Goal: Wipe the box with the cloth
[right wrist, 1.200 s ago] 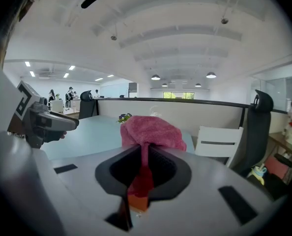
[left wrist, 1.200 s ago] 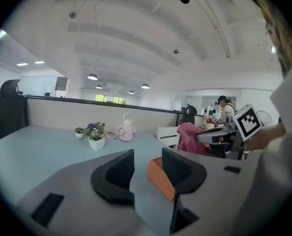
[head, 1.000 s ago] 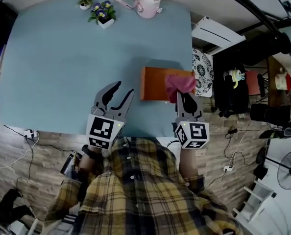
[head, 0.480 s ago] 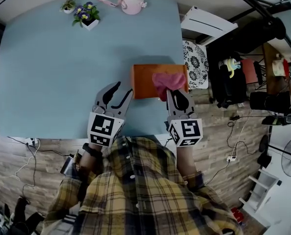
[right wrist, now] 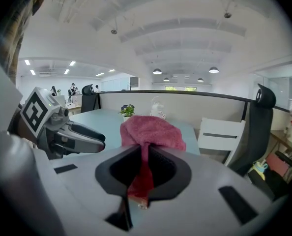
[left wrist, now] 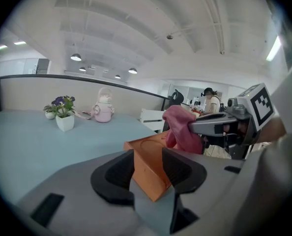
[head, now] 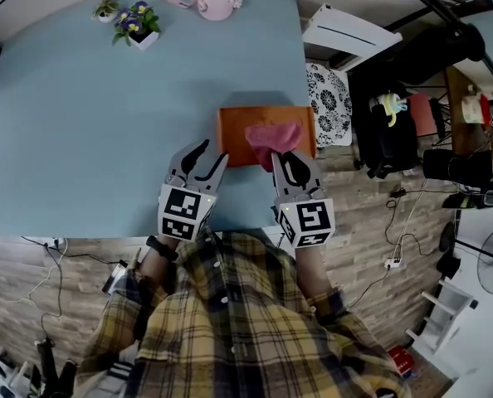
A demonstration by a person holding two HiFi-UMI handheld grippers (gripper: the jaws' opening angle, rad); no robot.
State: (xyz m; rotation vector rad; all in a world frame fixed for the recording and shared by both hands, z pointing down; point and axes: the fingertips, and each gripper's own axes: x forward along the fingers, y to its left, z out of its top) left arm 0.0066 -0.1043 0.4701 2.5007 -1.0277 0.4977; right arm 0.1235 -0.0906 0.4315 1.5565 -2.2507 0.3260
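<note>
The cloth (head: 273, 136) has slid to the middle of the box (head: 234, 135), at the desk's (head: 105, 123) near-right edge. The right gripper (head: 290, 160) pinches it; the left gripper (head: 213, 152) gapes empty. Seemingly mid-wipe: next, press on leftward.

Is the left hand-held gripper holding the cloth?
No, the right hand-held gripper clamps the pink cloth; the left hand-held gripper is open.

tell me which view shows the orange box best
The head view: it looks down on the box and shows nearly its whole top on the table, with the cloth lying on it. The left gripper view shows only its near corner and one side. In the right gripper view none of it shows behind the cloth.
</note>
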